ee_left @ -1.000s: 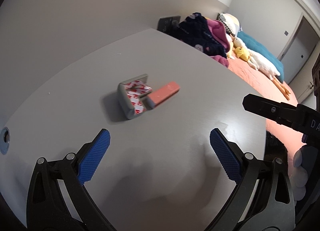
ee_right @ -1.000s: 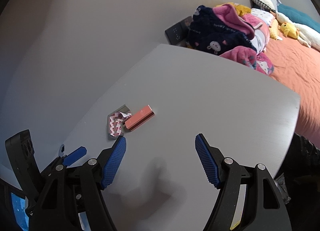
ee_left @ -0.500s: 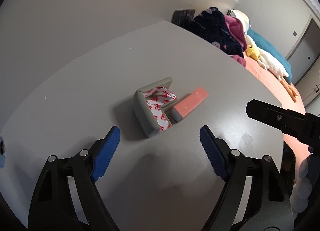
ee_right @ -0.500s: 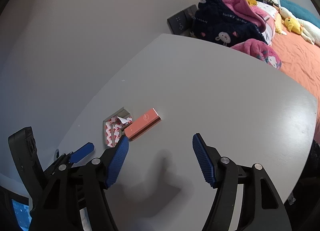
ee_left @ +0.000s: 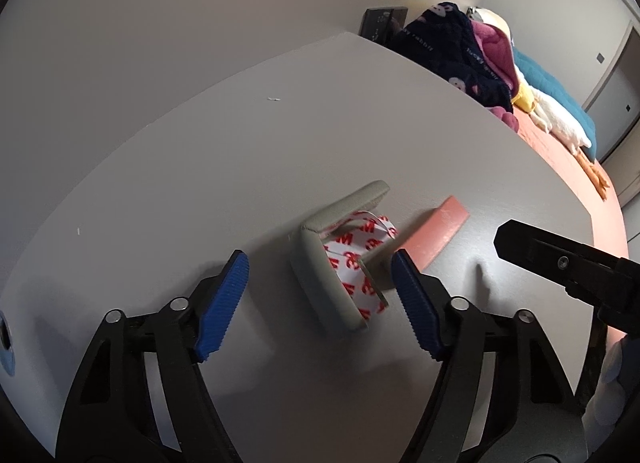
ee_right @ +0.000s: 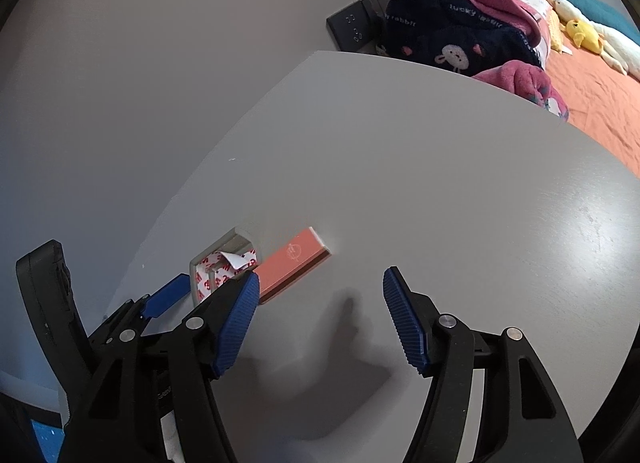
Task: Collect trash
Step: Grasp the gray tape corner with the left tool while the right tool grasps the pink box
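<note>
Starting on the left, our left gripper has dropped closer to the desk than it was a second ago, and its jaws — which stood much wider then — are closing, now with the grey corner guard sitting between them. The blue pads do not yet press on it: there is a clear gap on the left side and the right pad is just beside the guard's peeling red-and-white adhesive backing. That guard lies flat on the desk, its two arms forming an L. Just to its right, touching or nearly touching it, lies the salmon-coloured flat box, also on the desk. Further right, our right gripper has come in lower and nearer as well; its jaws stand apart with only bare desk between them, and the box sits just ahead of its left pad, so it is not yet lined up on anything. We judge that both pieces of trash are about to be picked up — the guard first by the left, with the box likely falling to the right, which would need to shift left to straddle it. Beyond the desk's far edge lies a bed with piled clothes.
</note>
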A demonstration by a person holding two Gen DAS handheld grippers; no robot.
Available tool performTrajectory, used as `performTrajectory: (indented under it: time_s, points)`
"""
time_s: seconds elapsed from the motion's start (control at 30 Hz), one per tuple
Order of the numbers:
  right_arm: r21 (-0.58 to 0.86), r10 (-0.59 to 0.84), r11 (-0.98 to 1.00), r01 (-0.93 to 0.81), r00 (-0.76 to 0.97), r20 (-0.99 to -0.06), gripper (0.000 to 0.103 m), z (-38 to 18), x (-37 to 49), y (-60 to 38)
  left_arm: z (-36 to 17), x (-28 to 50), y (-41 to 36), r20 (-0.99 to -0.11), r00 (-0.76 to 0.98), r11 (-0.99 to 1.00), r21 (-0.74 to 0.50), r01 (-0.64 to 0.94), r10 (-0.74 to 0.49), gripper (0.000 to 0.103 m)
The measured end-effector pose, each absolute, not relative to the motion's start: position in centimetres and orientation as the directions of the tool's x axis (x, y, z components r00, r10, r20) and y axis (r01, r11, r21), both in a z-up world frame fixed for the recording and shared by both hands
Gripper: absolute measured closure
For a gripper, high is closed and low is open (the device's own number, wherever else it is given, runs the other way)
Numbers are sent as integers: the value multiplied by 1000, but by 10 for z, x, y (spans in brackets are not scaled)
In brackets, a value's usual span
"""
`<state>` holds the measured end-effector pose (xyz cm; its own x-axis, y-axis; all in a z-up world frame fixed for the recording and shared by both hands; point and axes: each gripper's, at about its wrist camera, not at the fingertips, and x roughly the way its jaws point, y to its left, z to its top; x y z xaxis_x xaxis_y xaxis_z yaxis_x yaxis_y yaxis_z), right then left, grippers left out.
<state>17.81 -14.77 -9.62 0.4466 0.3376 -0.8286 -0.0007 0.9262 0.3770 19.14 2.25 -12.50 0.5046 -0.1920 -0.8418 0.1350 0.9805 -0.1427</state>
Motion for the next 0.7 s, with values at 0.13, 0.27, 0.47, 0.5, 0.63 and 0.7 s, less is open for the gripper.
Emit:
performTrajectory:
  time_s: [0.13, 0.27, 0.47, 0.5, 0.63, 0.7]
  points:
    - [373, 331, 928, 9, 442, -834, 37, -101, 182, -145, -128, 195, 23, -841, 506, 980, -137, 146, -193, 41]
    - [366, 326, 930, 10, 435, -839, 37, -106, 188, -140, -126, 193, 26, -829, 516, 975, -154, 158, -215, 60]
    - [360, 325, 933, 4, 421, -847, 37, -110, 191, -128, -122, 187, 41, -817, 543, 981, -154, 118, -194, 62]
    - [359, 325, 933, 2, 419, -848, 37, -110, 192, -126, -120, 185, 45, -815, 547, 982, -154, 110, -190, 62]
    - [344, 313, 939, 0, 414, -855, 37, -112, 195, -117, -115, 181, 58, -809, 561, 985, -153, 85, -174, 62]
    - [331, 302, 943, 1, 411, -860, 37, -113, 197, -111, -114, 179, 64, -807, 567, 986, -154, 70, -166, 62]
